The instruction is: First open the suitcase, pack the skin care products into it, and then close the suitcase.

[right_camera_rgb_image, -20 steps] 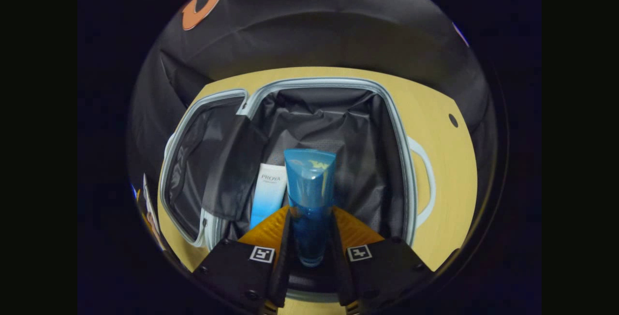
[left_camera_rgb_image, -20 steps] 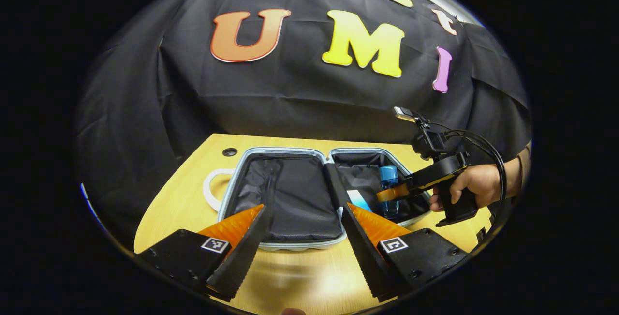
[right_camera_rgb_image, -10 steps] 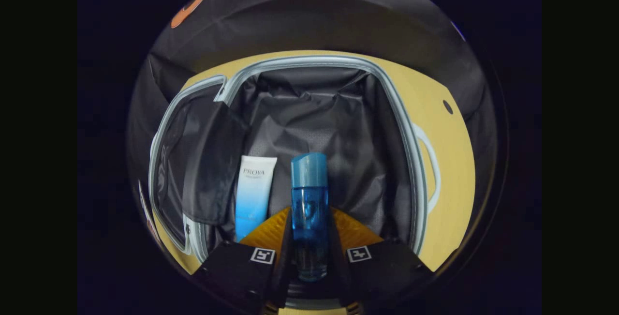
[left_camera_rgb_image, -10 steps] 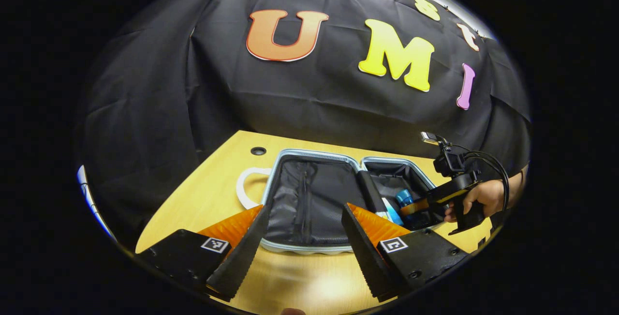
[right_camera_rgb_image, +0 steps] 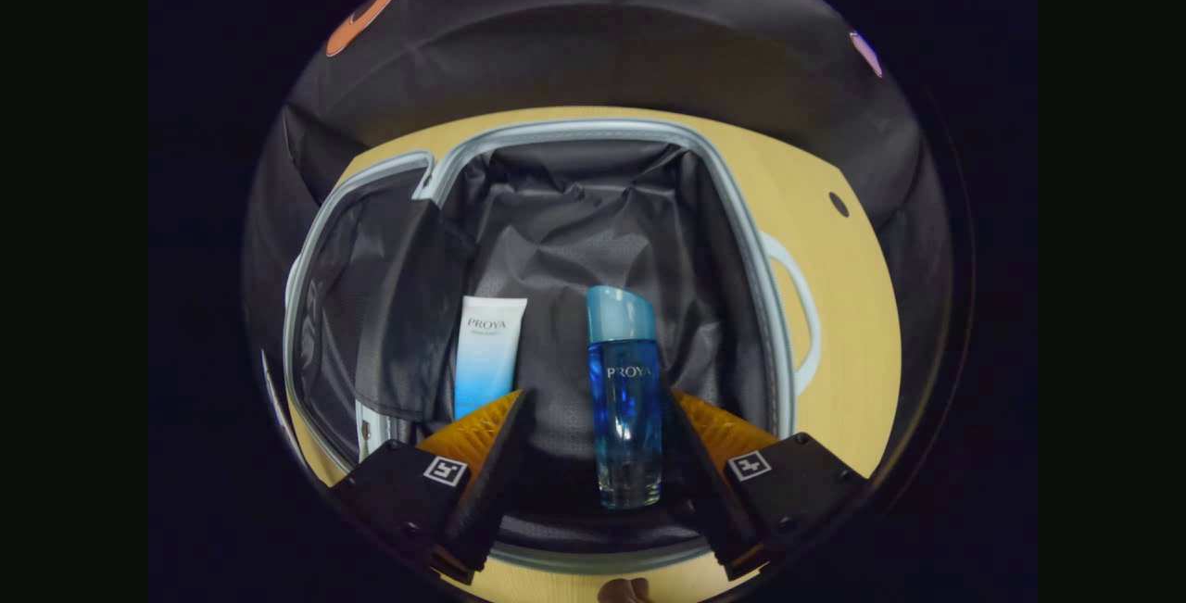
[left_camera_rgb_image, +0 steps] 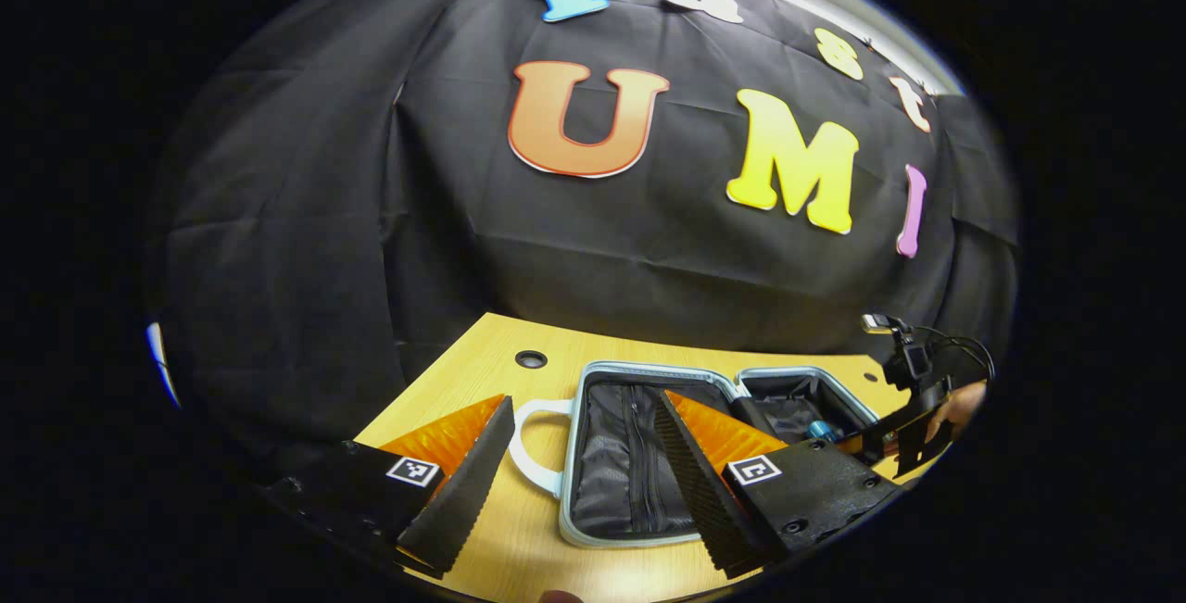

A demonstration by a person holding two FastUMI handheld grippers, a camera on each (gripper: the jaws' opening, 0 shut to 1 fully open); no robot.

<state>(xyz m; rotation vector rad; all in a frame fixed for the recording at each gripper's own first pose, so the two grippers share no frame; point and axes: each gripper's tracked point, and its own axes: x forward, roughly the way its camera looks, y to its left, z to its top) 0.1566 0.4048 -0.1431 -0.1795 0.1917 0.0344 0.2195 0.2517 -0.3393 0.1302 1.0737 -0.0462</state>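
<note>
The suitcase point(right_camera_rgb_image: 556, 129) lies open on the wooden table, its black lining showing inside a grey rim. In the right gripper view a blue bottle point(right_camera_rgb_image: 625, 399) lies on the lining of the near half. A white and blue tube point(right_camera_rgb_image: 486, 353) lies to its left. My right gripper point(right_camera_rgb_image: 596, 392) is open with the bottle between its spread fingers, nearer the right one. In the left gripper view my left gripper point(left_camera_rgb_image: 582, 399) is open and holds nothing, above the table before the suitcase point(left_camera_rgb_image: 567, 455). The bottle's cap point(left_camera_rgb_image: 817, 429) peeks out by the right gripper point(left_camera_rgb_image: 862, 441).
A black divider flap point(right_camera_rgb_image: 408, 307) hangs over the hinge between the halves. A white handle point(right_camera_rgb_image: 806, 307) sticks out at the suitcase's side, also the handle point(left_camera_rgb_image: 523, 441) in the left gripper view. The table point(left_camera_rgb_image: 482, 371) has a cable hole point(left_camera_rgb_image: 530, 359). A hand point(left_camera_rgb_image: 959, 399) holds the right gripper.
My right gripper has opened and let go of the blue bottle, which now lies in the suitcase. The left gripper has swung left and tilted up, away from the suitcase.
</note>
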